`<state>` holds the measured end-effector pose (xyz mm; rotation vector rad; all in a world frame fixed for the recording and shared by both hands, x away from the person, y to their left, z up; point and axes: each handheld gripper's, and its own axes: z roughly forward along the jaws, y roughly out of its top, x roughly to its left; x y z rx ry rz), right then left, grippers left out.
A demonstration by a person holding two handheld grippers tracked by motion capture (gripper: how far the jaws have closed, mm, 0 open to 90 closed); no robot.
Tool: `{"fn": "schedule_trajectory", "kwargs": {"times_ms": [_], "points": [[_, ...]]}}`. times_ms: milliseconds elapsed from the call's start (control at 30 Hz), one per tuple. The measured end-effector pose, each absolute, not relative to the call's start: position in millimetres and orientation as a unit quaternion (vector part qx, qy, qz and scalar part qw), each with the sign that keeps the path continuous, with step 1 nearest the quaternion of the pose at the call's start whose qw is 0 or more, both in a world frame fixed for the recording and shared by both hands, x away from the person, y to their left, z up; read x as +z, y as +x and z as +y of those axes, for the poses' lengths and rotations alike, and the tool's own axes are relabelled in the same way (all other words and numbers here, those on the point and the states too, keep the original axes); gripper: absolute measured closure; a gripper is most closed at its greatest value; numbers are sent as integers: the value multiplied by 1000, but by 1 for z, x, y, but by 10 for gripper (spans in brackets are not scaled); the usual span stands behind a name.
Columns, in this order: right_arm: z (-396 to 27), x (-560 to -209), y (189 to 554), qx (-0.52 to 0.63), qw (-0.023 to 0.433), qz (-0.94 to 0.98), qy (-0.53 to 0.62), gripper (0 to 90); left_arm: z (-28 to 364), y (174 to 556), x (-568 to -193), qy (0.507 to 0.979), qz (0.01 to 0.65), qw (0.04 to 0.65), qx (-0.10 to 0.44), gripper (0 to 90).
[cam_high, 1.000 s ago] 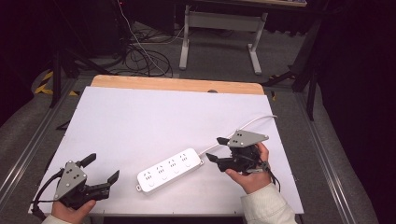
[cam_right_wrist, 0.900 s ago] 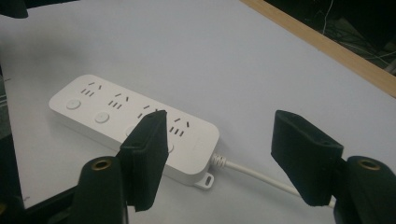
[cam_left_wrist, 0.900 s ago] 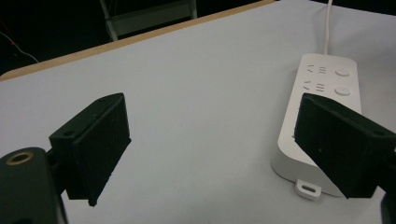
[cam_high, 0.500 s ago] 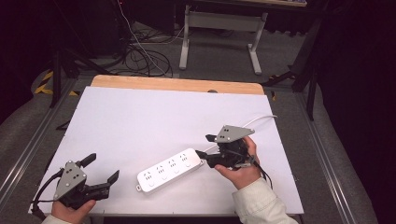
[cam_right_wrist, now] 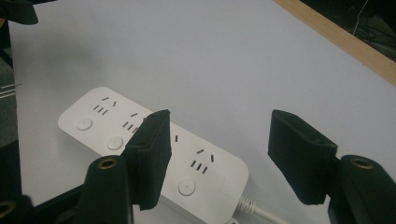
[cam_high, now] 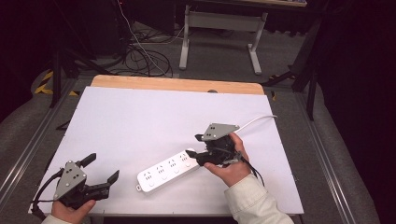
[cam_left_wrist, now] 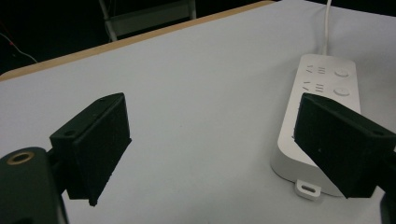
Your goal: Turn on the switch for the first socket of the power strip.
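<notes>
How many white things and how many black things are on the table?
White: 2, the power strip and its cable.
Black: 2, the left gripper and the right gripper, each held in a hand, jaws apart.
Total: 4.

1. We see a white table [cam_high: 140, 112] with a wooden far edge [cam_high: 177, 85].
2. Grey carpet [cam_high: 224, 65] surrounds it.
3. Beyond stand a grey frame [cam_high: 219, 21] and black cables [cam_high: 140, 56], in a dark room.
</notes>
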<state>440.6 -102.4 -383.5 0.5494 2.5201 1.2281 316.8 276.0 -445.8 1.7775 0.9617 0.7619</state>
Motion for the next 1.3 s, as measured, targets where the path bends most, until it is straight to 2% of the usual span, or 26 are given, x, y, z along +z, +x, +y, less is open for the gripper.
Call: {"fn": "schedule_trajectory", "kwargs": {"times_ms": [300, 467, 533, 767, 833, 1300], "points": [[-96, -386, 445, 430, 127, 873, 190, 421, 276, 317, -446, 726, 392, 471, 312, 114], [-95, -387, 447, 432, 118, 874, 190, 489, 276, 317, -446, 727, 392, 470, 312, 114], [-95, -387, 448, 434, 117, 873, 189, 543, 276, 317, -447, 727, 391, 470, 312, 114], [-90, -387, 454, 404, 83, 890, 194, 843, 276, 318, -447, 726, 392, 470, 313, 114], [-88, -389, 456, 385, 79, 897, 200, 900, 276, 318, -447, 727, 391, 469, 314, 114], [-74, -408, 462, 312, 54, 928, 198, 900, 276, 318, -447, 726, 393, 470, 313, 114]]}}
